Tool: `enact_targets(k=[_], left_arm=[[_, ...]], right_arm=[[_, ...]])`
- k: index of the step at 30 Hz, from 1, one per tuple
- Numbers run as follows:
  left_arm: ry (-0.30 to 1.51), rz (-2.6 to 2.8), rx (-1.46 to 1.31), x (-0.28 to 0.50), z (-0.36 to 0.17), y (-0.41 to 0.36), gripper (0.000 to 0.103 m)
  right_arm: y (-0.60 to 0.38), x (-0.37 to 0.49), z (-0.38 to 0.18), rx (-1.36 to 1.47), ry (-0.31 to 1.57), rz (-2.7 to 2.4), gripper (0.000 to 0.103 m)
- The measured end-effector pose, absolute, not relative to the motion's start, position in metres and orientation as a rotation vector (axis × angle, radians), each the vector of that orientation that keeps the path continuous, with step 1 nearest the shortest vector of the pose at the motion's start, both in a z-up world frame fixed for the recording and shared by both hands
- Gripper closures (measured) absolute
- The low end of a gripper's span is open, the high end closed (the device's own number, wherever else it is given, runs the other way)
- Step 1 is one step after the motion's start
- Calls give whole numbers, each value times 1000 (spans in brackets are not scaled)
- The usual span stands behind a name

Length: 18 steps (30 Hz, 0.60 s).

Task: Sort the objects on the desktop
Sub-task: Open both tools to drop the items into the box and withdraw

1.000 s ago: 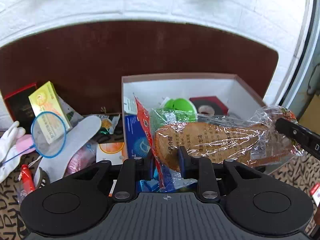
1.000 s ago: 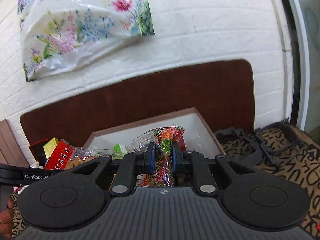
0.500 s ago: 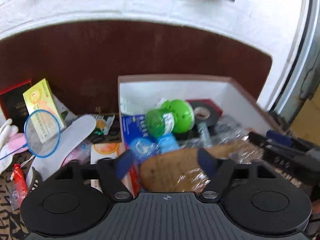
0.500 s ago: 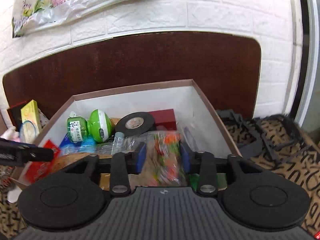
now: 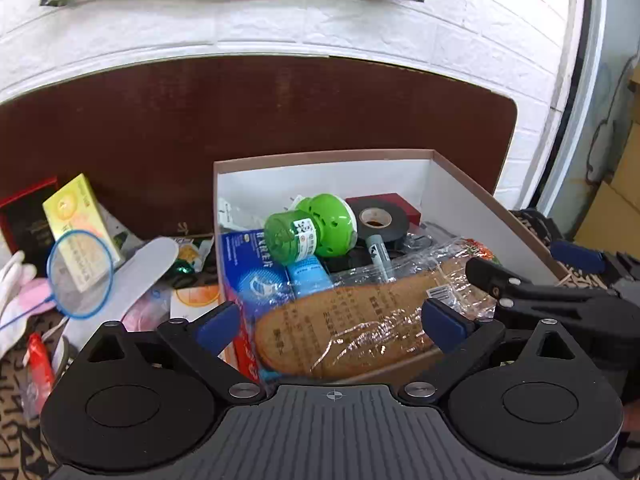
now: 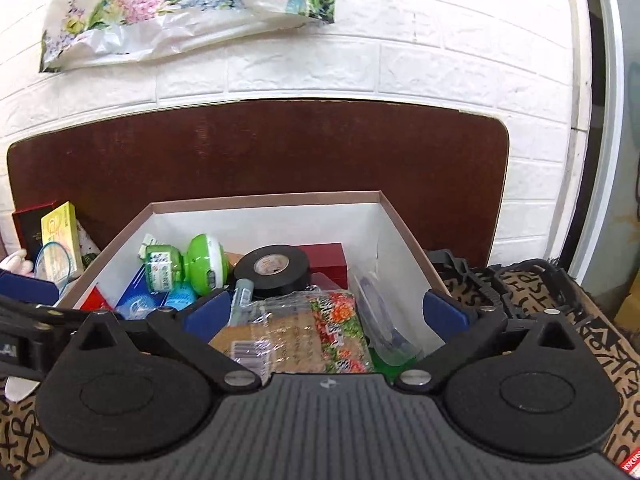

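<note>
Backing both wide-apart hand-held grippers [image 5: 330, 322] [image 6: 326, 314], jaws just opened, straight off the cellophane-wrapped brown insole pack [image 5: 360, 320] avoids snagging it.

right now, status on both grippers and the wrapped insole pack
Left gripper and right gripper open, jaws just spread, nothing held. Brown insole pack in clear plastic lies in the white cardboard box, near end over its front rim. Nothing in the way.
</note>
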<state>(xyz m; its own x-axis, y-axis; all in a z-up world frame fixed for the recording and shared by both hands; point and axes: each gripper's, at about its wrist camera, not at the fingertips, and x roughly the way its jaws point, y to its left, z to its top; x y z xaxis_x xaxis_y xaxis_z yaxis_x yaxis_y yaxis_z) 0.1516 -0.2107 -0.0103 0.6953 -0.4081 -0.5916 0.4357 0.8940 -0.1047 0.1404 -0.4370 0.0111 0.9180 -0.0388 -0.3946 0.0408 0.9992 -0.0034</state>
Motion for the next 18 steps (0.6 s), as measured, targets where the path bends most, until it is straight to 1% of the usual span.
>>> enact_targets(k=[6,13,18], left_arm=[[664,-312,71,126,-1,-192,0],[684,-250,39,91,-1,-154,0],[678,-193,116,67,-6,-139,0]], right_arm=[[-424,108,21,18,370,-56,1],[-404,59,30,50,304,-33,0],[-383,34,27,58,301,-10,0]])
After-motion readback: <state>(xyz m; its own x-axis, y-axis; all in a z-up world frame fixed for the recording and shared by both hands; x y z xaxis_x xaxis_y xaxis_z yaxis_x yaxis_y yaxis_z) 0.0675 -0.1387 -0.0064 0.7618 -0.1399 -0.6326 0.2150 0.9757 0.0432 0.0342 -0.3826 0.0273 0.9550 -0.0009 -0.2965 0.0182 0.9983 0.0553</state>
